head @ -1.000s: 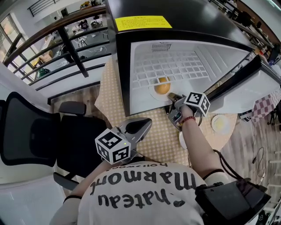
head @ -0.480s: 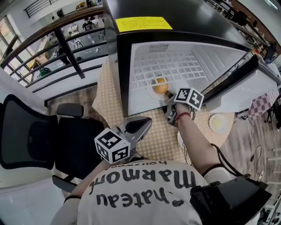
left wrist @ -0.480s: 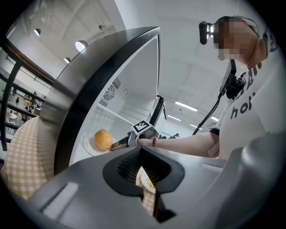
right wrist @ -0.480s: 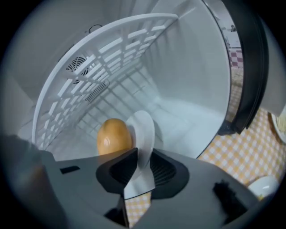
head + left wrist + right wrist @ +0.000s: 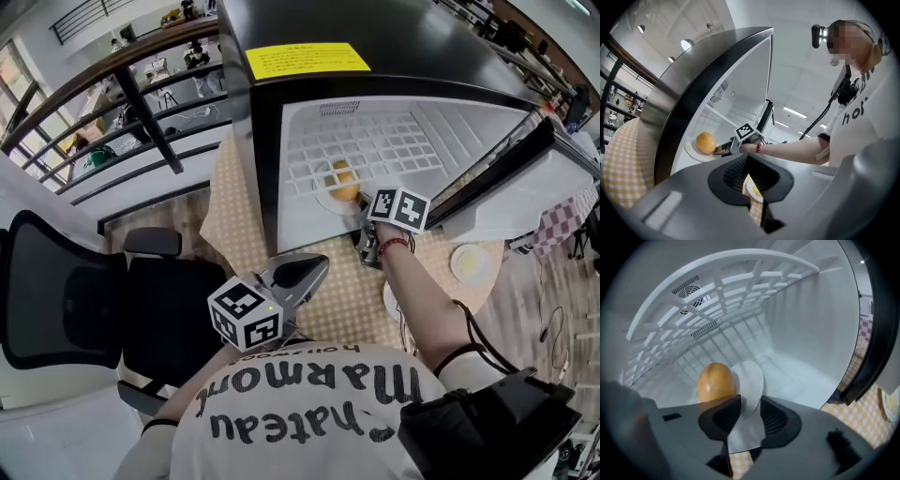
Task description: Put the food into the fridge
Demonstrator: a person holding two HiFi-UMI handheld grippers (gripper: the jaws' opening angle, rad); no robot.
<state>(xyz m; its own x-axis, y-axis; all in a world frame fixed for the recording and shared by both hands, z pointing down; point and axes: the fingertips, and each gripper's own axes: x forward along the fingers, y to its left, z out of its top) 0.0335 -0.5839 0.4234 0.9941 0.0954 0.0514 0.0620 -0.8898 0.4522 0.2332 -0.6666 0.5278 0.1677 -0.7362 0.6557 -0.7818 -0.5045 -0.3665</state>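
The black fridge with a white interior stands open on the bench, which is covered by a beige checked cloth. On the fridge floor near the front edge lies a white round plate, and on it a round orange-yellow piece of food. So the food is inside the fridge.

The right hand-held gripper reaches in from the plate's 5 o'clock side. In the right gripper view its jaws are opening. The plate's near rim lies between them, but the pads stand clear of it on both sides. The food sits at about 10 o'clock from the jaws, at the plate's left edge.

The left hand-held gripper hangs above the bench at about 7 o'clock from the right one, well apart from the fridge opening. Its jaws stand only narrowly apart, with nothing held. Through the gap show the checked cloth and a second small white plate with yellow food.

That second plate lies on the bench at roughly 4 o'clock from the right hand-held gripper, below the open fridge door. A black office chair stands off the bench at 9 o'clock.
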